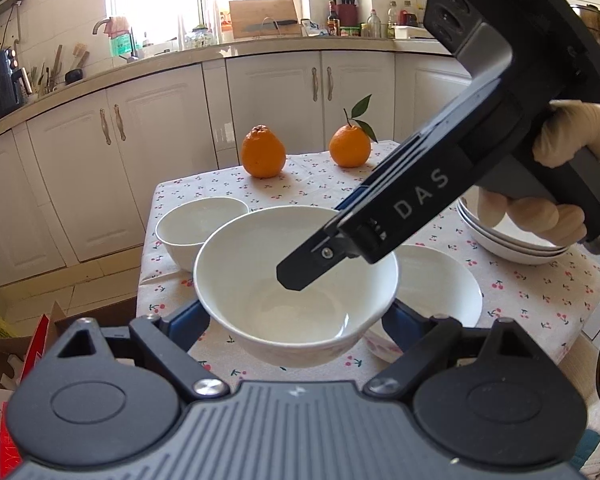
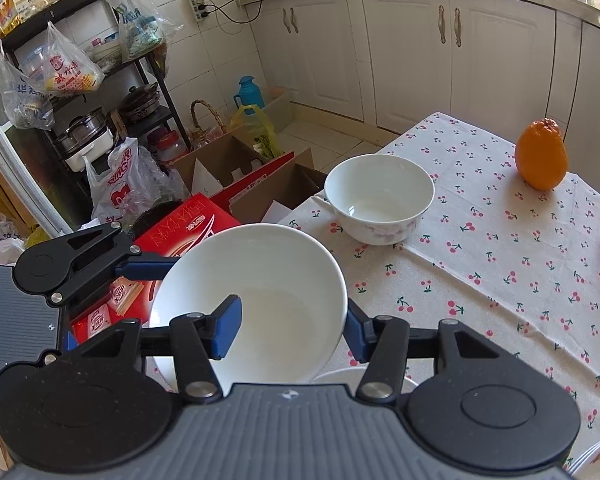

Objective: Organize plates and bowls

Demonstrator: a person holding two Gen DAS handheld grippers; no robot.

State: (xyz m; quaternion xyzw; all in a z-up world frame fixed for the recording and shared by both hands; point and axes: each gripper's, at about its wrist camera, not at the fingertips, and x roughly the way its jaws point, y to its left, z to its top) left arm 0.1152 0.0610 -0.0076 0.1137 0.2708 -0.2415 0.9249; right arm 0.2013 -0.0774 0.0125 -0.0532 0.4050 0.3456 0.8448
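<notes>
A plain white bowl [image 1: 296,280] hangs above the cherry-print table, held by both grippers. My left gripper [image 1: 292,318] is shut on it, a blue pad pressed against each side of its wall. My right gripper [image 1: 320,252] reaches in from the right and pinches the far rim. In the right wrist view the right gripper [image 2: 292,326] has one blue pad inside the bowl [image 2: 252,280] and one outside. One of the left gripper's fingers [image 2: 148,270] touches the bowl's left side. Two more white bowls [image 1: 200,226] [image 1: 440,292] stand on the table. A stack of white plates [image 1: 512,244] sits at the right.
Two oranges [image 1: 262,152] [image 1: 350,146] stand at the table's far end. The flowered bowl [image 2: 380,196] sits near the table's [image 2: 500,280] corner. Cardboard boxes [image 2: 236,172], a red carton [image 2: 188,232] and bags crowd the floor beside the table. White cabinets [image 1: 140,152] line the walls.
</notes>
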